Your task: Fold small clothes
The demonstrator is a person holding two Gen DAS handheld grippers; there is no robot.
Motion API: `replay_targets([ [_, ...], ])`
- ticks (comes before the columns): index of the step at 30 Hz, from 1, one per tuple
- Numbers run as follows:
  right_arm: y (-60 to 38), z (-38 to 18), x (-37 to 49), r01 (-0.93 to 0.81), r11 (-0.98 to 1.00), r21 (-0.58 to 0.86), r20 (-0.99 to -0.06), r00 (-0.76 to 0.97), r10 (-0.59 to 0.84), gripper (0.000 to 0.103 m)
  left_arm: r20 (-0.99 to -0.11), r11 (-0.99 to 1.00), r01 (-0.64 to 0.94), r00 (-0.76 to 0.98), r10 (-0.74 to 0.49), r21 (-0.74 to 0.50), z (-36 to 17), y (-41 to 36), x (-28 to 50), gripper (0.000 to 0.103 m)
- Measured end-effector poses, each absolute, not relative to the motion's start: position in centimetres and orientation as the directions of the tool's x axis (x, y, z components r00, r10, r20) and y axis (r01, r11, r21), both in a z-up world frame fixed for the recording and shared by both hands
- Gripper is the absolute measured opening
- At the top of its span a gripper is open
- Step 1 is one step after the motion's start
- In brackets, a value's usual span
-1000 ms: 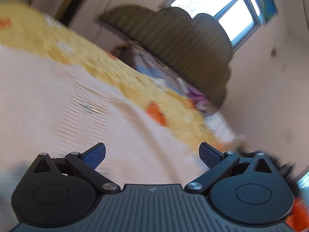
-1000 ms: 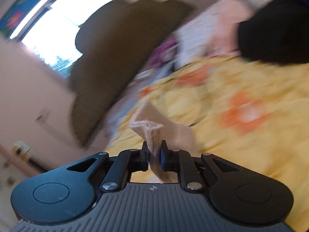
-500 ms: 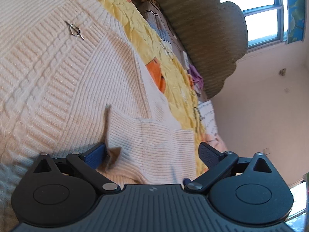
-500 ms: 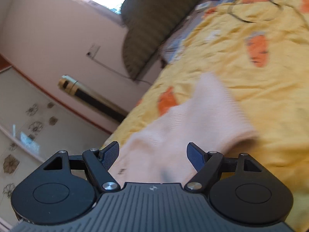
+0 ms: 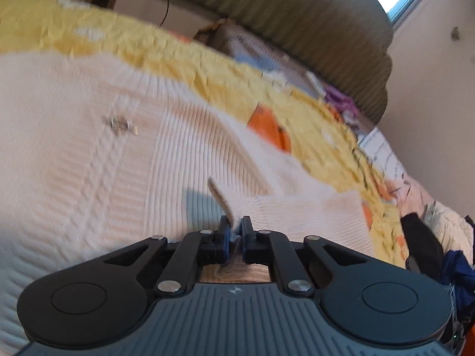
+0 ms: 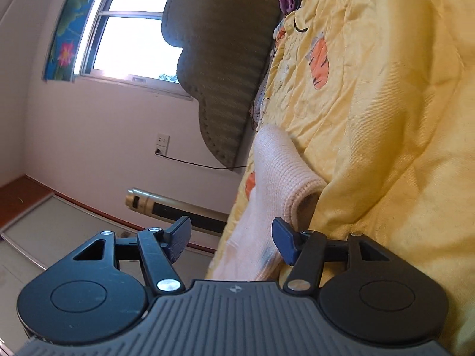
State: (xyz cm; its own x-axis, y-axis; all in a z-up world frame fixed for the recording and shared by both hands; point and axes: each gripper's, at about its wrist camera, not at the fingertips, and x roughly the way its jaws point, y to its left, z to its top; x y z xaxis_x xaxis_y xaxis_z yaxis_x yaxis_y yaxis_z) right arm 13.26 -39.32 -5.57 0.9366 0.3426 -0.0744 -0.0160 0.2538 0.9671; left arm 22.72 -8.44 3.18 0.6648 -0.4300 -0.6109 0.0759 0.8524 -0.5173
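Left wrist view is smeared with motion blur, so the knit of the cream sweater (image 5: 98, 160) reads only as soft ribs and cables, and a small metal pin (image 5: 120, 124) on it is a vague glint. The sweater lies spread on a yellow quilt (image 5: 178, 50) and fills the lower left of the view, its near edge cut off behind the tool body. The left gripper (image 5: 236, 231) is pinched tight on a raised fold of the sweater's cuff (image 5: 311, 213); the cloth inside the jaws is mostly hidden by them. A green headboard (image 5: 311, 26) stands beyond the bed. Dark clothes at the far right edge are too blurred to name.

Right wrist view is sharper. The right gripper (image 6: 231, 237) is spread wide and grips nothing; a sleeve (image 6: 276, 178) of the same cream knit lies on the quilt between its fingers, the cuff mouth just beside the right fingertip (image 6: 283, 238). Whether that finger touches the cuff cannot be told. The sleeve's lower end passes out of sight under the tool. A window (image 6: 133, 29) shows at upper left.
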Motion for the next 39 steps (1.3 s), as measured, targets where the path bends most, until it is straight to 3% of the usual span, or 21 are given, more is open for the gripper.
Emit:
replay_targets([
  [4,-39.3,-5.9,13.8,-0.078,0.174,0.982,-0.006,0.901,0.433,0.067,-0.559,0.858,0.053,0.739,-0.378,-0.51,6.0,-3.8,22.6,0.007],
  [7,-38.9,-5.6,14.3,-0.09,0.179,0.98,-0.005,0.883,0.47,0.067,-0.555,0.873,-0.026,0.781,-0.286,-0.487,6.6,0.9,22.5,0.007],
  [11,-38.6,-5.4,14.5,-0.084,0.203,0.976,-0.028,0.869,0.494,0.073,-0.589,0.854,-0.213,0.798,-0.128,-0.475,5.2,8.4,21.7,0.007],
  [15,-38.7,-5.6,14.3,-0.079,0.198,0.977,-0.029,0.872,0.489,0.072,-0.664,0.824,-0.321,0.742,-0.087,-0.467,2.1,12.7,21.0,0.007],
  [19,-37.4,-3.5,15.8,-0.024,0.367,0.93,-0.176,0.848,0.501,0.071,-0.64,0.875,-0.267,0.766,-0.063,-0.405,0.5,12.0,19.9,0.007],
  [23,-34.3,0.7,21.5,0.01,0.658,0.753,-0.419,0.779,0.467,0.07,-0.572,0.903,-0.235,0.82,-0.014,-0.359,-0.3,10.4,18.7,0.007],
  [28,-31.9,1.3,29.4,0.022,0.735,0.678,-0.524,0.716,0.461,0.07,-0.567,0.89,-0.232,0.823,-0.036,-0.392,-0.5,11.2,18.6,0.009],
  [29,-31.3,1.3,30.3,0.009,0.734,0.68,-0.52,0.711,0.473,0.068,-0.567,0.891,-0.231,0.823,-0.035,-0.391,-0.5,11.2,18.6,0.009],
  [30,-30.8,1.2,31.0,-0.012,0.728,0.685,-0.511,0.705,0.492,0.052,-0.567,0.892,-0.23,0.823,-0.035,-0.389,-0.4,11.2,18.6,0.009],
  [31,-30.1,1.1,31.8,-0.03,0.724,0.689,-0.514,0.684,0.518,0.016,-0.566,0.893,-0.229,0.824,-0.035,-0.388,-0.5,11.2,18.7,0.009],
  [34,-29.0,2.2,32.3,-0.046,0.818,0.574,-0.578,0.686,0.443,0.017,-0.564,0.894,-0.215,0.825,-0.049,-0.393,-0.7,11.2,18.6,0.01],
  [37,-32.1,1.9,31.8,0.037,0.739,0.672,-0.526,0.727,0.441,0.016,-0.564,0.903,-0.194,0.823,-0.063,-0.384,-0.7,10.9,18.9,0.011],
  [39,-32.4,0.0,31.8,0.086,0.776,0.625,-0.597,0.692,0.405,0.016,-0.566,0.907,-0.192,0.823,-0.059,-0.374,-0.7,10.7,18.9,0.011],
])
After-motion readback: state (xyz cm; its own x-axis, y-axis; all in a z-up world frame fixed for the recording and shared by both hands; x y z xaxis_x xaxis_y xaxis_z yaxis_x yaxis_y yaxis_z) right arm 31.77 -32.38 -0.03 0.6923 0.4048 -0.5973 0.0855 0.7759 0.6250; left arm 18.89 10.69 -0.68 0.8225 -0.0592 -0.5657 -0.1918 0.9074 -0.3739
